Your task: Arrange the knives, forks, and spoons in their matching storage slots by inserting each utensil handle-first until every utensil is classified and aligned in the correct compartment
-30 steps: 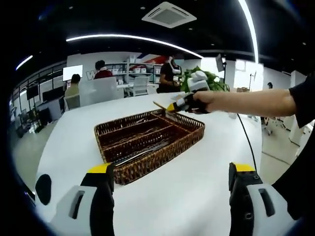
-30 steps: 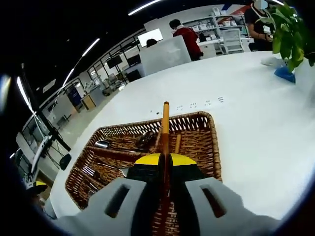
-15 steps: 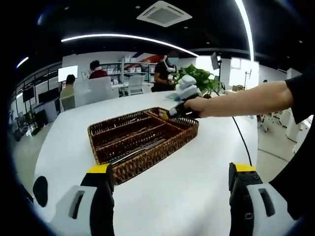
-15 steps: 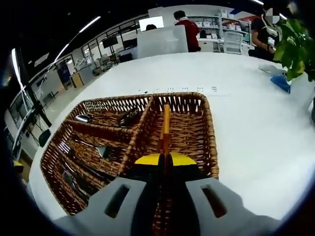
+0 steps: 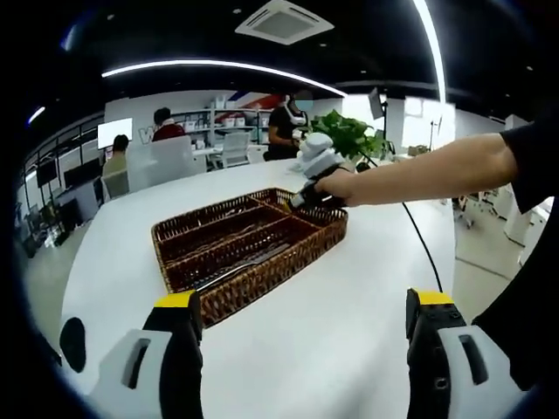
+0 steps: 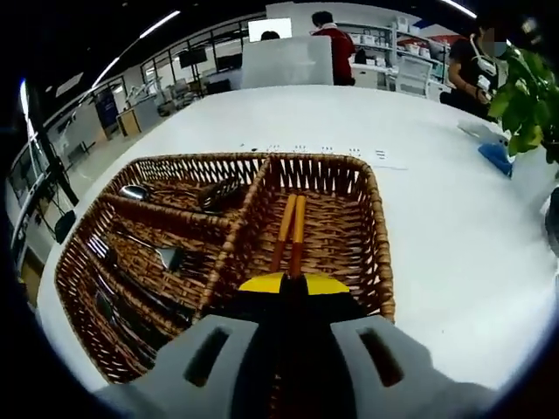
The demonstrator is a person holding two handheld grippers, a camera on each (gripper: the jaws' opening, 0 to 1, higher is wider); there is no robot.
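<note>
A brown wicker basket [image 6: 377, 253] with several compartments lies on the white table [image 6: 454, 262]. My right gripper [image 6: 293, 281] is shut on a wooden-handled utensil [image 6: 299, 229], whose handle points down into the basket's end compartment. It lies right beside a second wooden handle [image 6: 283, 232]. The long compartments hold a spoon [image 6: 135, 190], a fork [image 6: 166, 256] and other metal utensils. In the left gripper view the basket [image 5: 262, 271] sits mid-table, with the right gripper [image 5: 307, 185] held by a hand over its far right end. My left gripper [image 5: 304, 304] stands open and holds nothing, near the table's front.
A green plant [image 6: 524, 83] stands at the table's far right, with a blue object [image 6: 496, 157] beside it. A black cable [image 5: 421, 240] runs across the table on the right. Several people sit at desks behind. Bare table [image 5: 349, 288] surrounds the basket.
The right gripper has come down and forward with the wooden-handled utensil, so its handle now sits low in the end compartment beside the other one. The left gripper has stayed open.
</note>
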